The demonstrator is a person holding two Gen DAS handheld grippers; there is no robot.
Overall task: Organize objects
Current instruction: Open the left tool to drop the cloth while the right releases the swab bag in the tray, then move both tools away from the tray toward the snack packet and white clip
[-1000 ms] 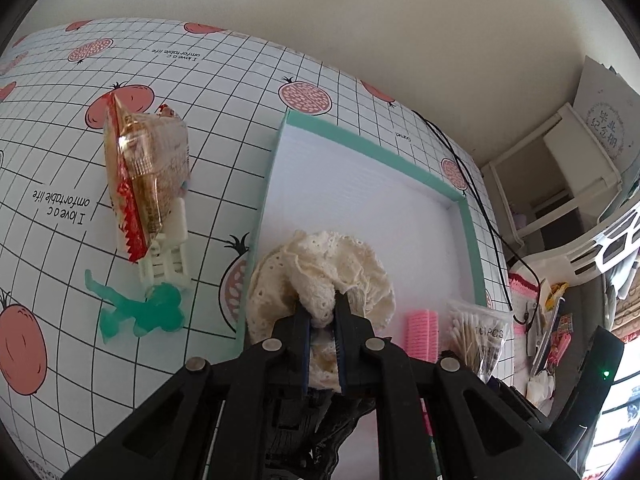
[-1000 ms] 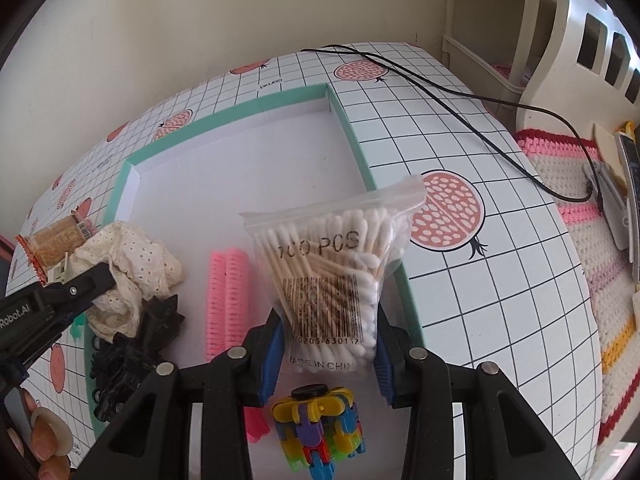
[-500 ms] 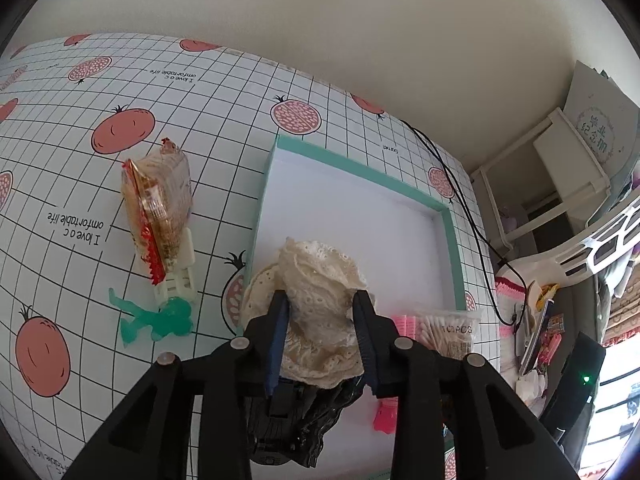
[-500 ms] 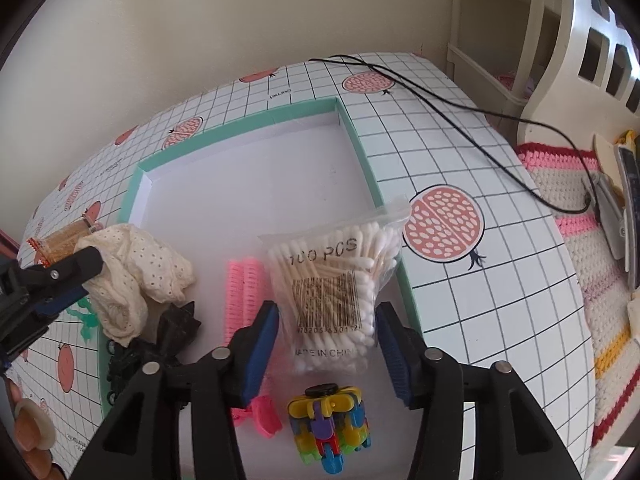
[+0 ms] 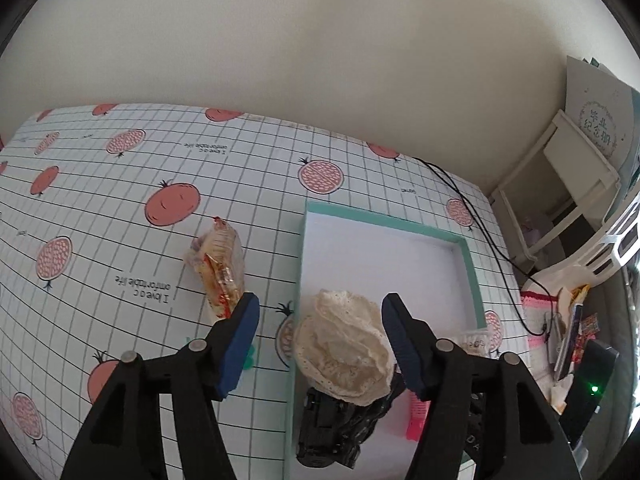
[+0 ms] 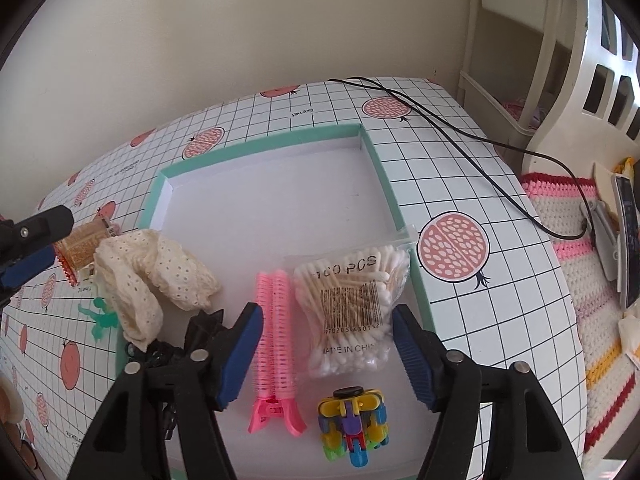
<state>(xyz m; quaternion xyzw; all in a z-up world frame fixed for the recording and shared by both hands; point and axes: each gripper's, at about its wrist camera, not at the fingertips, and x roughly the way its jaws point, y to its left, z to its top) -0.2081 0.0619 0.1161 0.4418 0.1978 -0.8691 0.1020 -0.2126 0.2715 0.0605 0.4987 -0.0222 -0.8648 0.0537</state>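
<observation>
A teal-rimmed white tray [image 5: 468,264] [image 6: 384,168] lies on the gridded tablecloth. In it rest a cream lace cloth [image 5: 344,348] [image 6: 156,276], a black toy [image 5: 336,432], a pink hair clip [image 6: 276,344], a bag of cotton swabs [image 6: 352,304] and a multicoloured block toy [image 6: 354,424]. My left gripper [image 5: 320,344] stands open above the lace cloth, holding nothing. My right gripper [image 6: 326,356] stands open above the clip and the swab bag, also empty. A wrapped snack [image 5: 220,264] [image 6: 82,242] and a green figure [image 6: 100,316] lie on the cloth left of the tray.
A black cable [image 6: 460,136] runs across the table's far right corner to a crocheted mat [image 6: 592,320] with a phone. White shelving [image 5: 560,196] and a chair stand beyond the right edge. A wall backs the table.
Both grippers opened wide and pulled back and up. The left let go of the lace cloth, the right let go of the swab bag; both items now lie in the tray.
</observation>
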